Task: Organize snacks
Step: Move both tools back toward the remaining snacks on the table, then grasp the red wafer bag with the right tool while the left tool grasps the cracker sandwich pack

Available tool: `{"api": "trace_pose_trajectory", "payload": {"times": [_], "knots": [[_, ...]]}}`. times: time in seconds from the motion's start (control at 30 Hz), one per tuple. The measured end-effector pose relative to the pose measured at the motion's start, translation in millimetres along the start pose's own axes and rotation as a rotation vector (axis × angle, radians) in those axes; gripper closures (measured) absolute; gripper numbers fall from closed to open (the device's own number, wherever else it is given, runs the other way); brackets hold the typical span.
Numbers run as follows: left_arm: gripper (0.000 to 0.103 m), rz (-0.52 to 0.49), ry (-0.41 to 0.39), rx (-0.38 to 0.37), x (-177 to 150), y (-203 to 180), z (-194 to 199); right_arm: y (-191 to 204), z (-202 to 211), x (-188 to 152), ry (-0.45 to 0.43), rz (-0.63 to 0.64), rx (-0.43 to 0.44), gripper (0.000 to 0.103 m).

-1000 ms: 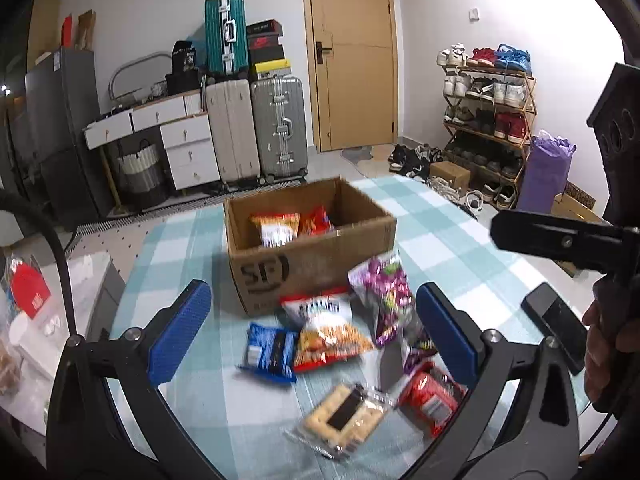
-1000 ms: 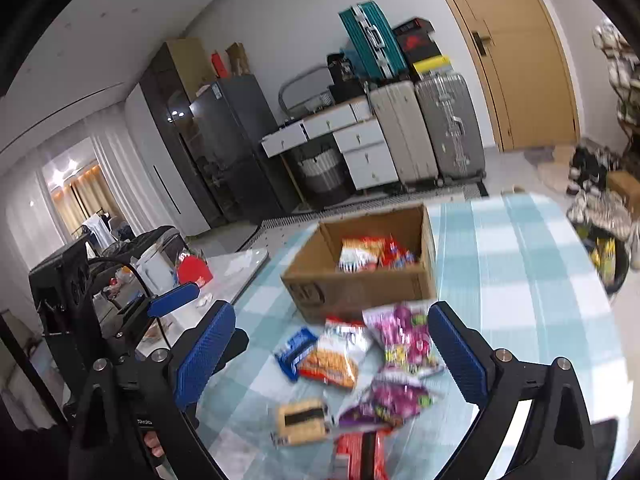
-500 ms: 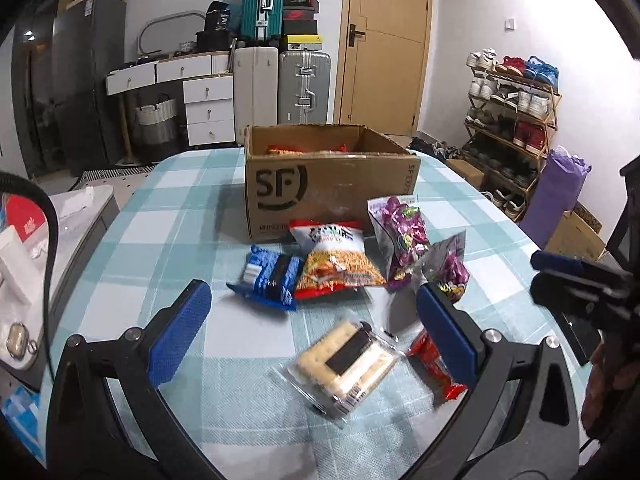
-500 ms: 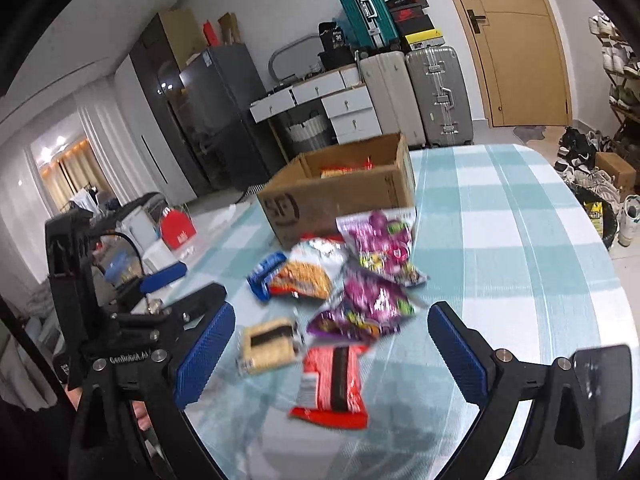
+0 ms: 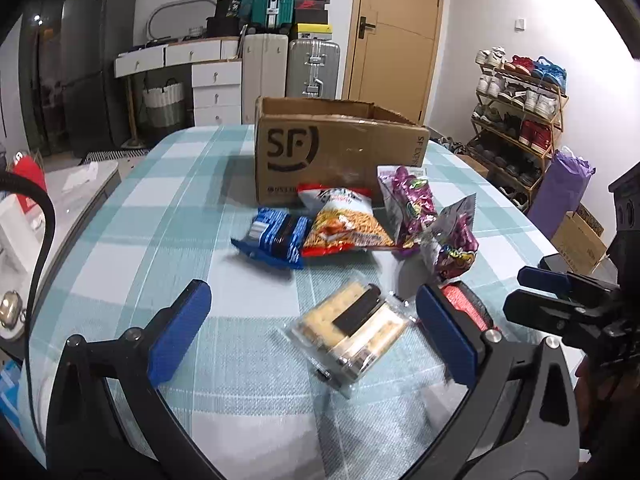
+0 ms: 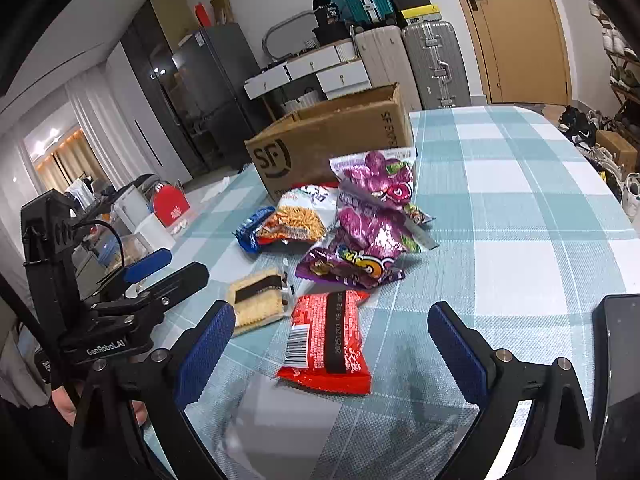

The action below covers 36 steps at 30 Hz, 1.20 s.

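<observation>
Both lowered toward snacks, left hand-held gripper (image 5: pixel 314 334) wide open, empty

silver suitcase (image 5: pixel 313 68), shoe rack (image 5: pixel 516 116), black fridge (image 6: pixel 208 92), wooden door (image 5: pixel 396 28)

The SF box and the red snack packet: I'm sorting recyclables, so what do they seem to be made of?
The SF box looks like brown corrugated cardboard, matte, with creased walls and printed black lettering. The red snack packet appears to be thin plastic film, glossy, judging by its wrinkles, crimped end seams and light reflections; whether it has a foil lining cannot be told.
</observation>
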<state>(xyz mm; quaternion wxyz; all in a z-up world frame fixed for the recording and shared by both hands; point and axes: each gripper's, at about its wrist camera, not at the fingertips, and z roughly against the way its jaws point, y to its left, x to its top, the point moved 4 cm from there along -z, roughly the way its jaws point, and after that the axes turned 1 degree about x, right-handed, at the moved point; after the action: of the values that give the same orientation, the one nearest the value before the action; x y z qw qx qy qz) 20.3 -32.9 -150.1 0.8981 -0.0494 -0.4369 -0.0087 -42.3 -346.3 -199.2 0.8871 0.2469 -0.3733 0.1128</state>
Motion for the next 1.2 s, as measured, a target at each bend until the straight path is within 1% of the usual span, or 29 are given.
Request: {"api": "trace_pose_trajectory", "payload": {"times": [0.27,0.43,0.6,0.67,0.7,0.8,0.83,0.87,0.9,0.93,1.0,1.03,1.13,1.2], "knots": [[0.001,0.022,0.013,-0.008,-6.6,4.8,-2.8,0.4,-21.2,-8.9,0.071,-0.005,-0.021,0.004],[0.001,0.049,0.033,-0.005,-7.5,10.4,-8.1,3.7,-31.4,-11.3,0.095,-0.006,-0.007,0.004],[0.001,0.092,0.050,-0.003,-8.2,18.1,-10.9,5.3,-42.5,-10.6,0.114,0.006,-0.025,0.005],[0.001,0.106,0.059,-0.001,-9.0,20.9,-12.6,7.1,-46.6,-11.1,0.126,0.019,-0.035,0.011],[0.001,0.113,0.063,0.001,-9.0,22.1,-14.1,7.6,-48.2,-11.4,0.133,0.022,-0.036,0.018],[0.001,0.121,0.073,0.016,-9.8,24.0,-16.8,8.7,-51.2,-11.6,0.135,0.030,-0.048,0.025],[0.001,0.122,0.078,0.022,-10.1,24.2,-18.4,8.8,-51.3,-12.4,0.134,0.030,-0.051,0.031],[0.001,0.123,0.083,0.023,-10.3,24.2,-19.8,9.2,-52.3,-12.8,0.136,0.033,-0.055,0.033],[0.001,0.123,0.087,0.023,-10.4,24.0,-20.9,9.8,-52.4,-12.8,0.134,0.039,-0.061,0.039],[0.001,0.123,0.089,0.028,-10.6,24.0,-21.8,10.6,-52.7,-13.5,0.137,0.043,-0.056,0.047],[0.001,0.121,0.092,0.030,-10.6,23.2,-23.2,13.9,-53.7,-15.1,0.142,0.062,-0.056,0.053],[0.001,0.120,0.093,0.034,-11.0,23.7,-23.2,16.6,-54.2,-15.9,0.145,0.077,-0.055,0.058],[0.001,0.120,0.101,0.036,-11.4,23.8,-25.7,21.4,-54.2,-17.0,0.143,0.097,-0.049,0.058],[0.001,0.121,0.101,0.042,-12.0,24.5,-25.9,19.6,-53.3,-16.4,0.138,0.082,-0.030,0.058]]}}
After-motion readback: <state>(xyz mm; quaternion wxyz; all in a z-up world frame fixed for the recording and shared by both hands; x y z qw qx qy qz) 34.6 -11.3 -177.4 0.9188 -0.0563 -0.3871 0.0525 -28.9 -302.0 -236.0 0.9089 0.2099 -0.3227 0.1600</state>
